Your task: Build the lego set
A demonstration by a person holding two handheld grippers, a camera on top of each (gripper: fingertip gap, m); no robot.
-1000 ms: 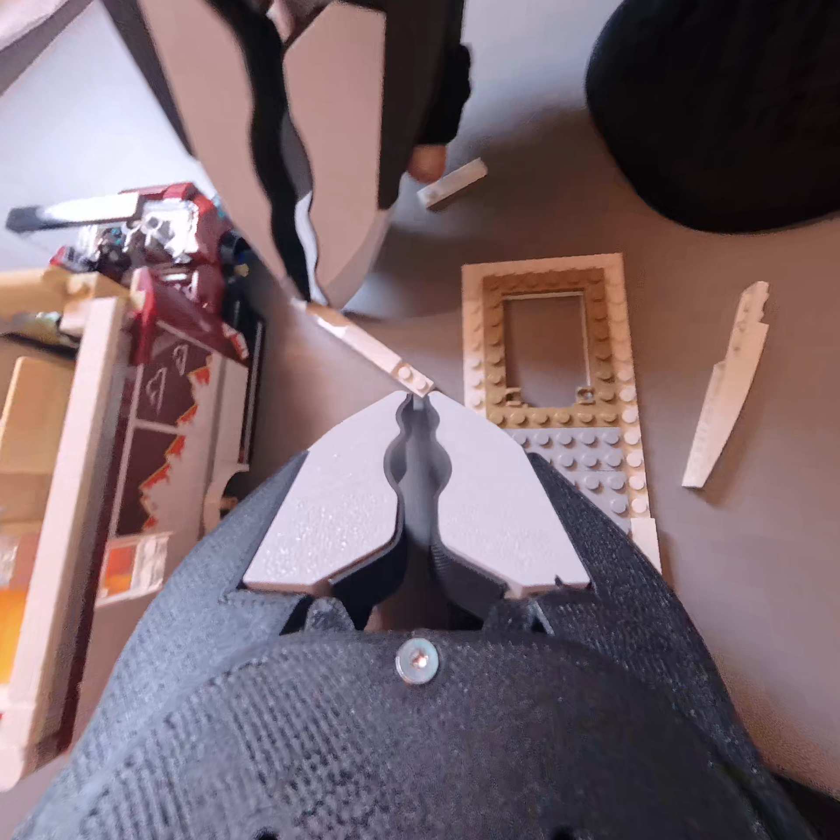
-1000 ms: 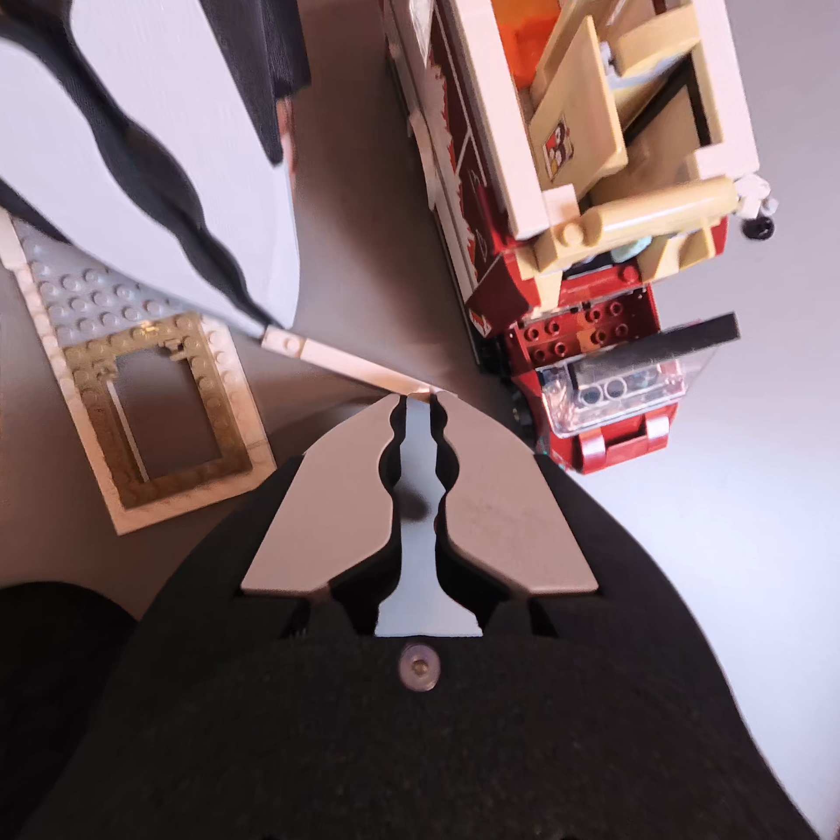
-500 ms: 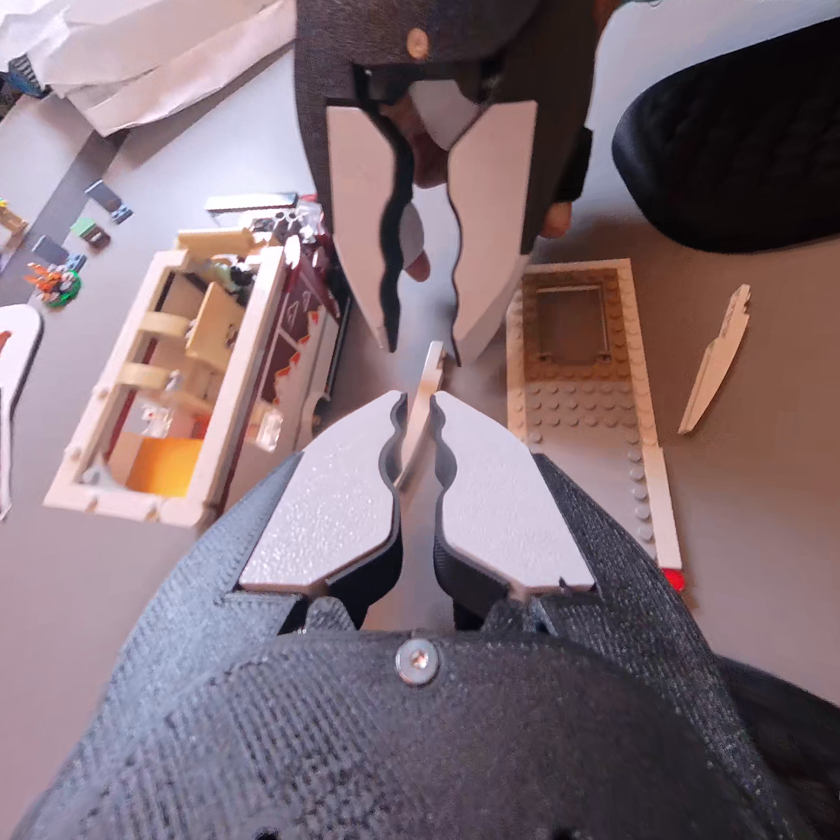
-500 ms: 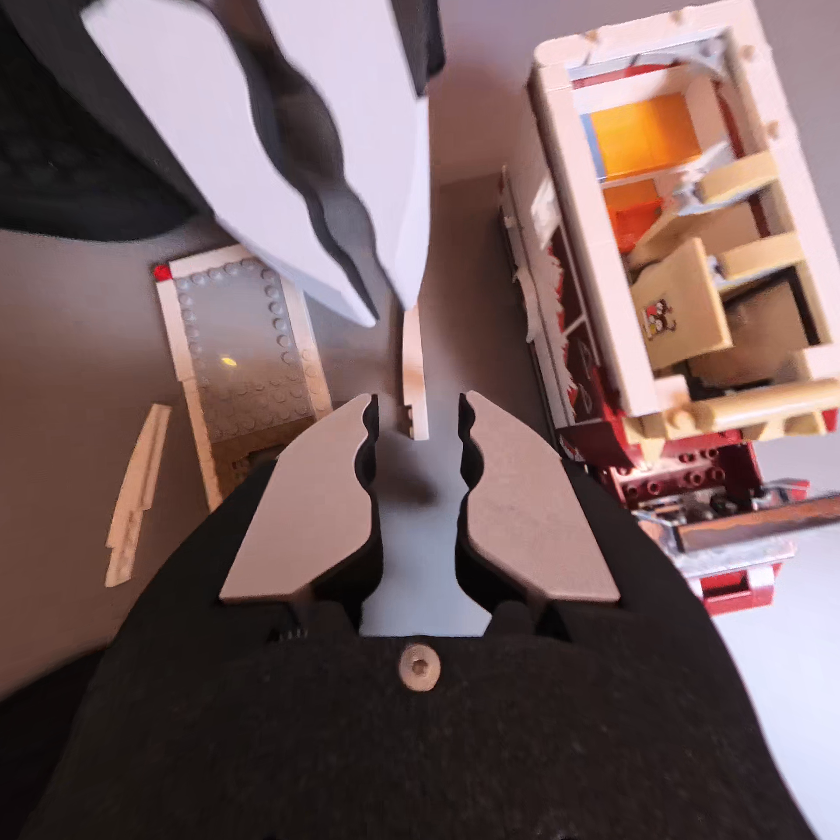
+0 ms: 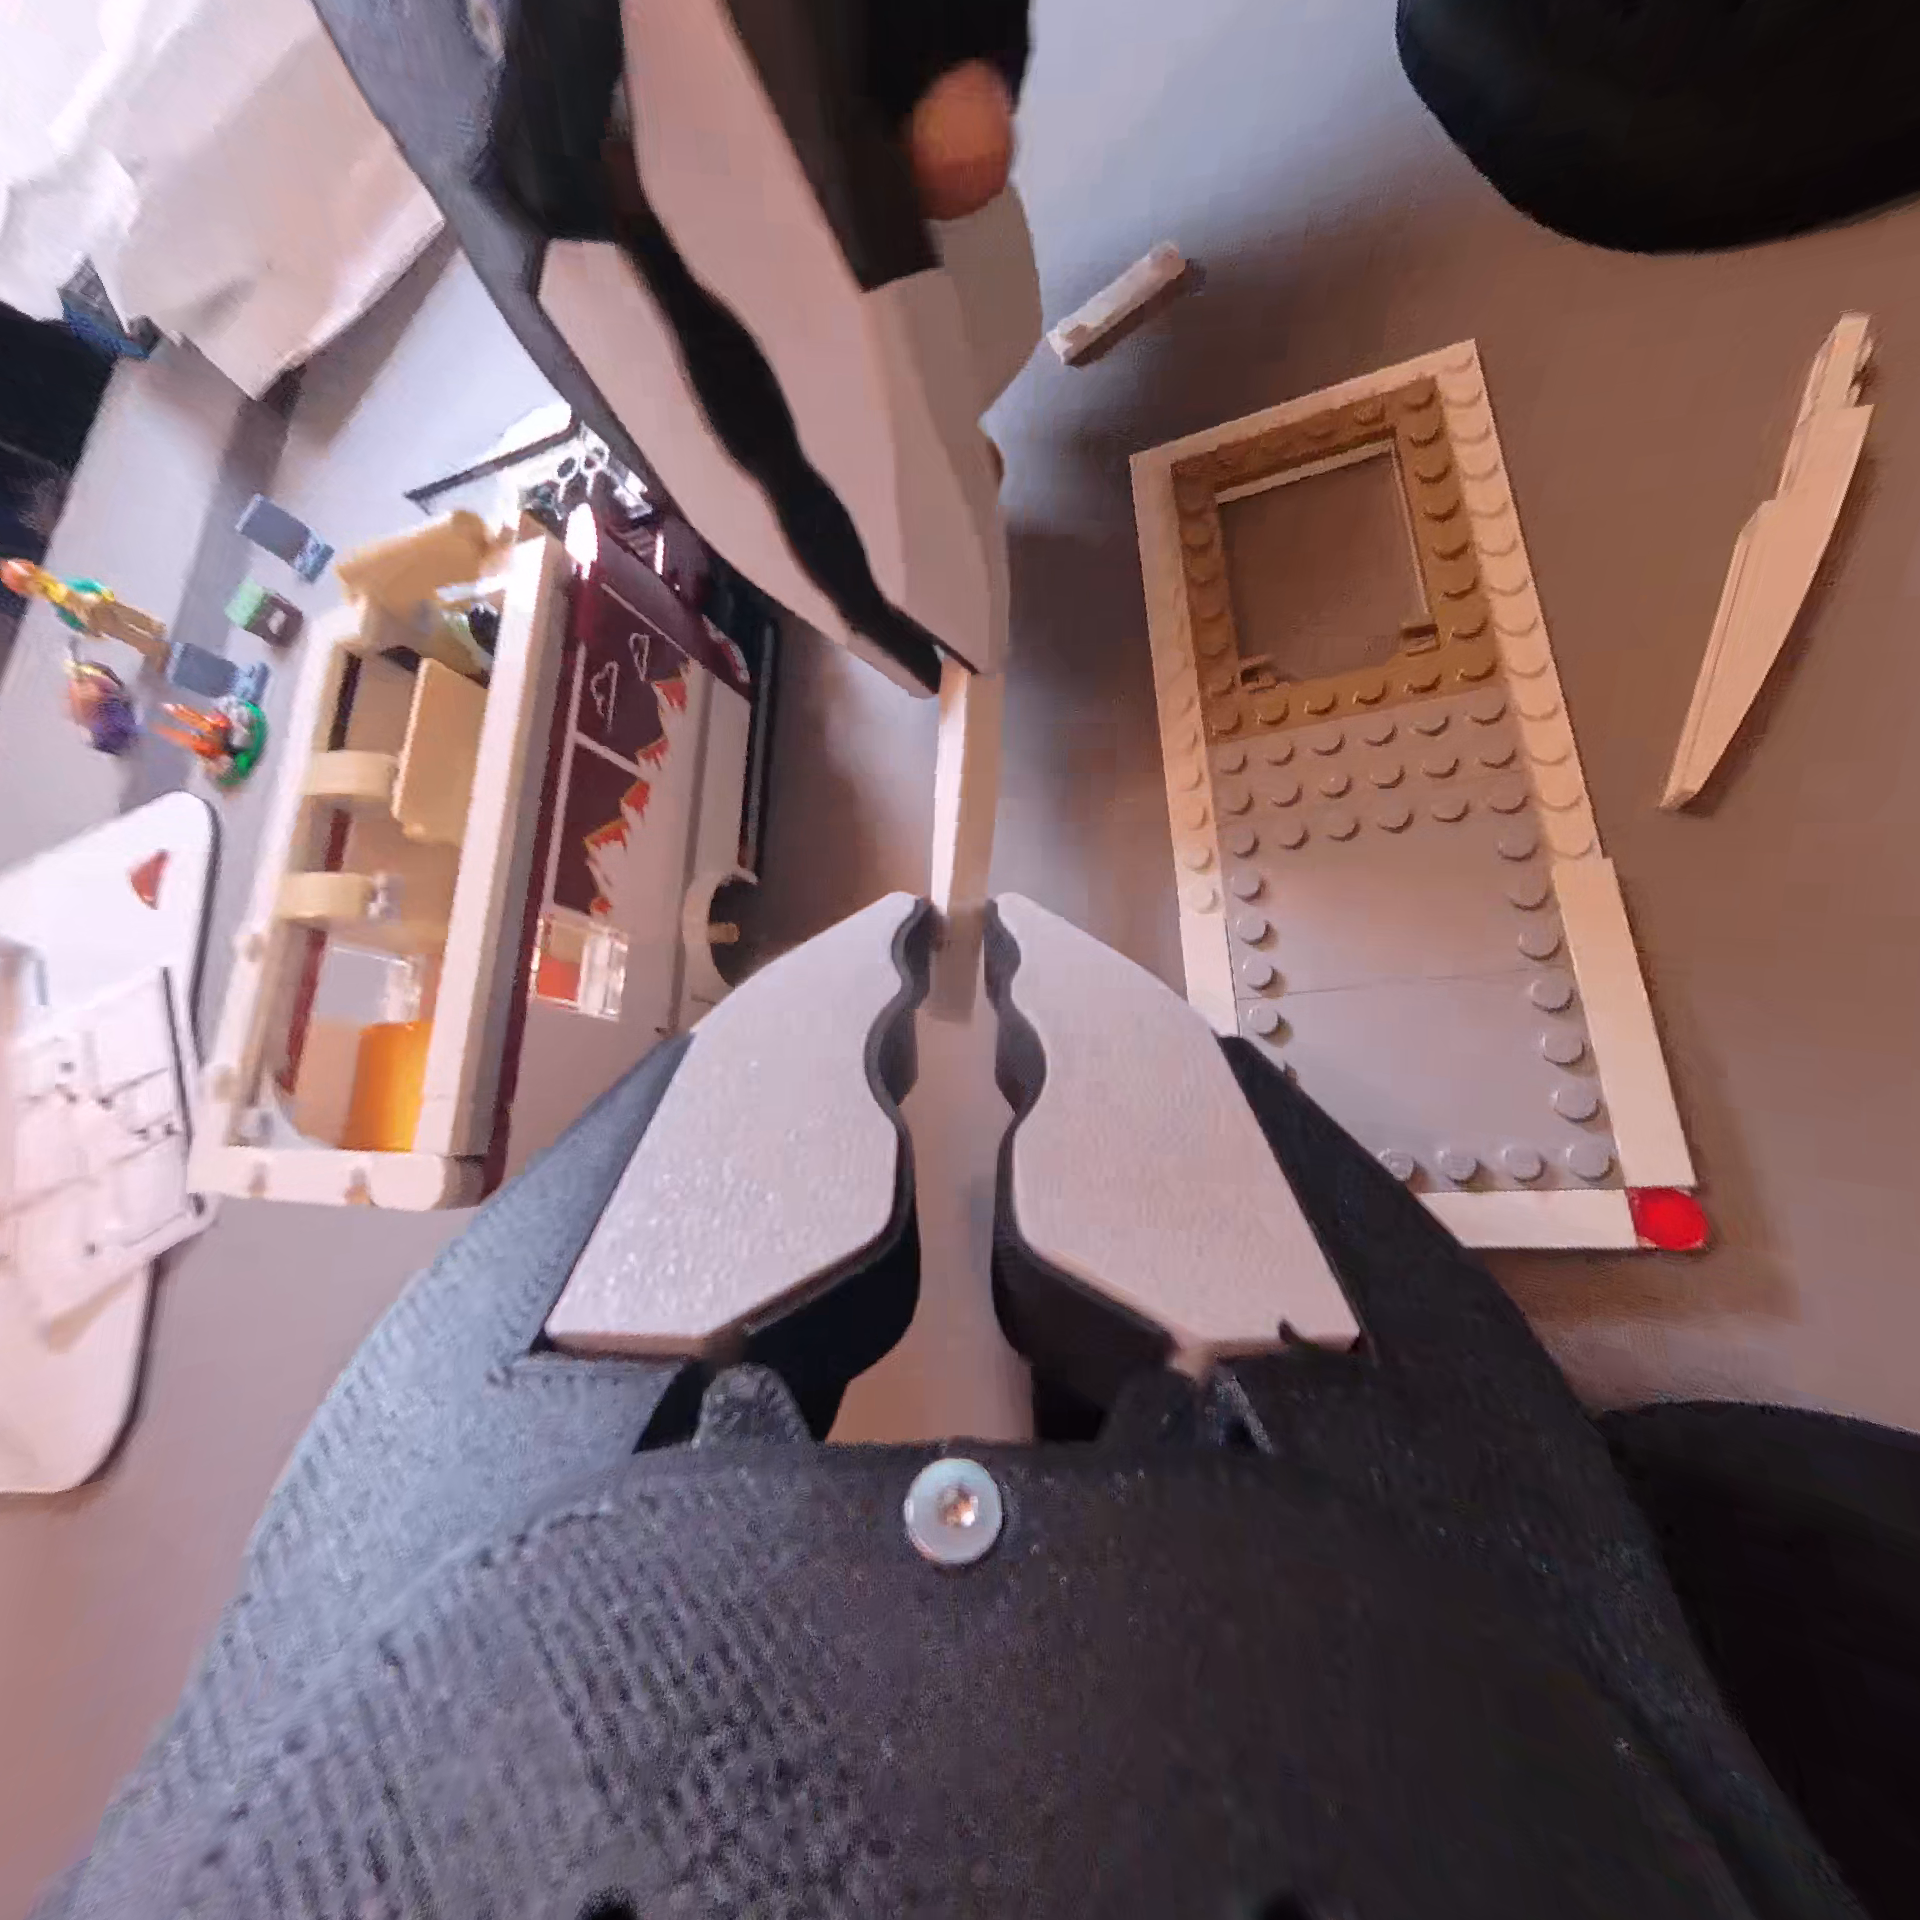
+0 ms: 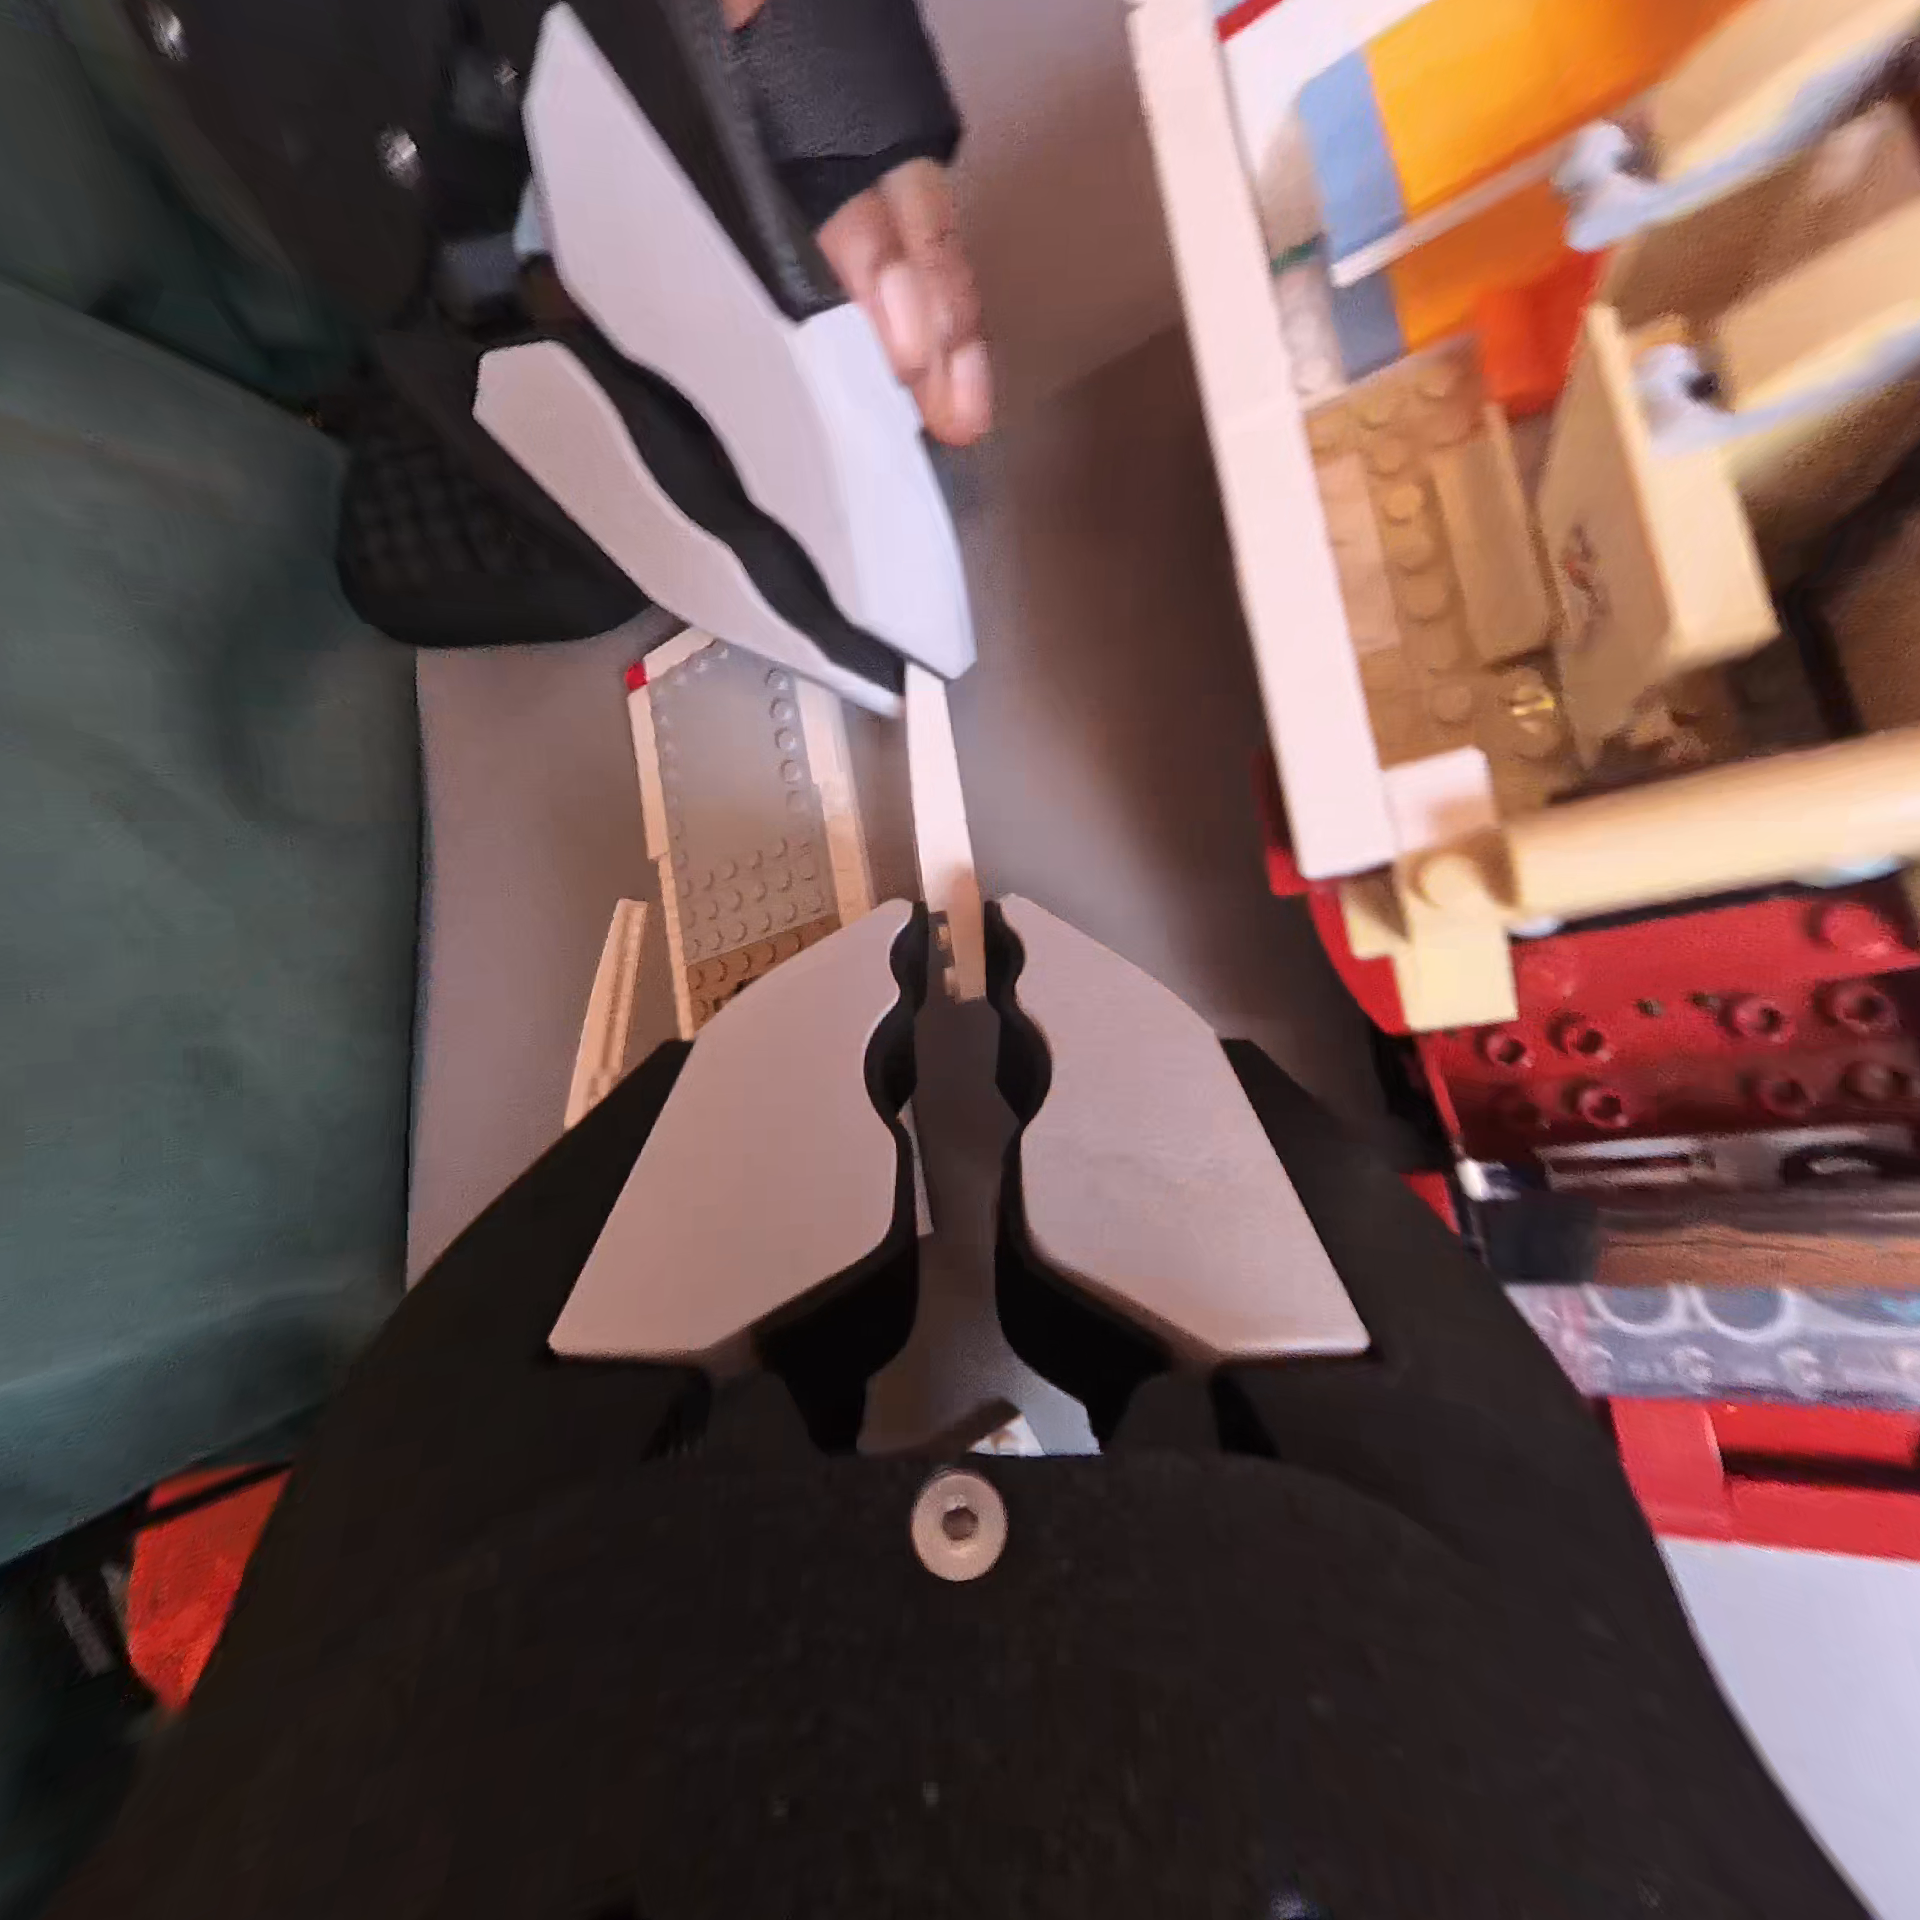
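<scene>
2 grippers share 1 long white brick strip [image 5: 961,800], each clamped on an opposite end. The left gripper [image 5: 954,920] has its jaws nearly closed, pads pressed on the strip's near end; the right gripper [image 6: 951,920] is just as narrowly set on the other end, and in the left wrist view it shows at the far end of the strip [image 5: 940,665]. The strip's long axis runs straight from one set of fingertips to the other, near to far in both views, held up off the grey table [image 5: 1039,831]. It is slim, flat and pale, with a stepped, studded end at the right gripper's tips.

Left of the strip in the left wrist view stands a white and dark red brick van [image 5: 499,831] with its roof off. To the right lies a studded roof plate [image 5: 1392,831], white-edged, tan and grey, and farther right a white wedge piece [image 5: 1766,582]. A small white bar [image 5: 1117,307] lies far off.
</scene>
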